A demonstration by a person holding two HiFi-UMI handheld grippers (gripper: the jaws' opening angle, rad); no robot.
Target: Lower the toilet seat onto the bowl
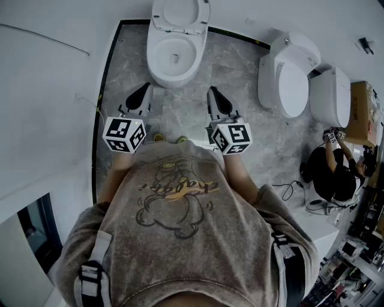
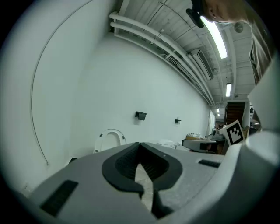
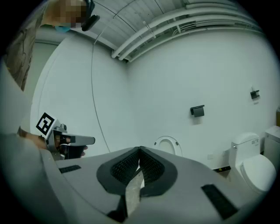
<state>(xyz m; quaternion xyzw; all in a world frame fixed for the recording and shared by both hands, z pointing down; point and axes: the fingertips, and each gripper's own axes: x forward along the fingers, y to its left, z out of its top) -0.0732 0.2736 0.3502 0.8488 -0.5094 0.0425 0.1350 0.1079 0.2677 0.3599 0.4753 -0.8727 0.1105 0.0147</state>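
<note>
A white toilet stands against the far wall; its bowl (image 1: 174, 59) is uncovered and its seat (image 1: 180, 14) is raised against the wall. The upright seat also shows in the left gripper view (image 2: 109, 139) and in the right gripper view (image 3: 168, 146), beyond the jaws. My left gripper (image 1: 146, 89) (image 2: 139, 145) hovers short of the bowl's front left, shut and holding nothing. My right gripper (image 1: 212, 92) (image 3: 139, 149) hovers short of the bowl's front right, also shut and holding nothing. Neither touches the toilet.
Two more white toilets (image 1: 292, 75) (image 1: 332, 96) stand to the right, beside a cardboard box (image 1: 363, 114). A person (image 1: 336, 171) crouches at the far right near cables. A white wall runs along the left. A black paper holder (image 3: 197, 110) hangs on the wall.
</note>
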